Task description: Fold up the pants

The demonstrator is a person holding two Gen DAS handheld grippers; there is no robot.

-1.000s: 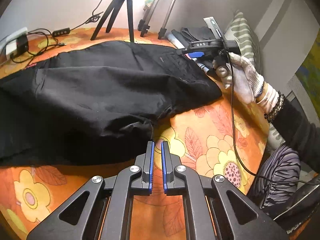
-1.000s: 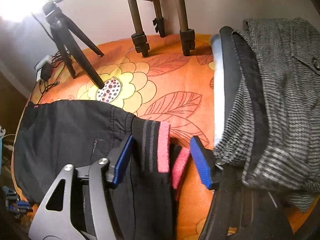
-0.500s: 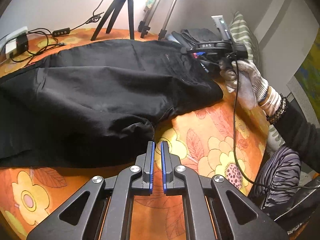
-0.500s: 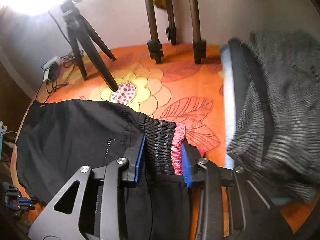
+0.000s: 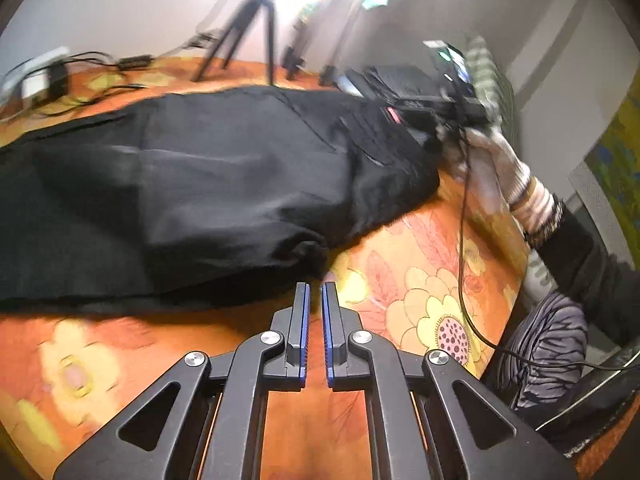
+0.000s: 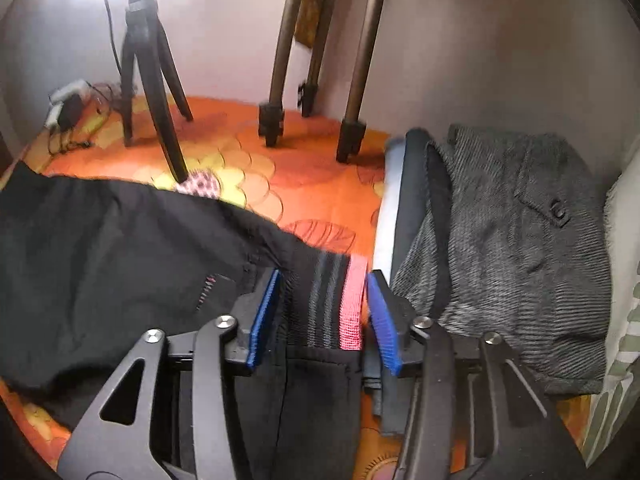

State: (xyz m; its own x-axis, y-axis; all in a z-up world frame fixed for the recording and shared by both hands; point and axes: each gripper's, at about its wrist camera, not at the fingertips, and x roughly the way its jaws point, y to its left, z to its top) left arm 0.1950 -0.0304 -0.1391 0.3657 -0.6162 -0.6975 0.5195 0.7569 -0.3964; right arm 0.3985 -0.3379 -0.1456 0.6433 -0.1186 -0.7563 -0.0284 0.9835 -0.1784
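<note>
Orange floral cloth (image 5: 420, 280); black pants (image 5: 200, 184) spread; left gripper (image 5: 315, 296) together, empty; right gripper (image 6: 322, 300) just widened around waistband (image 6: 332, 304).

a home room set up for filming: a flower-print orange cover (image 6: 320, 152) is lying under tripods (image 6: 152, 80), folded clothes (image 6: 520, 248) are stacking by a striped pillow (image 5: 486, 76).
</note>
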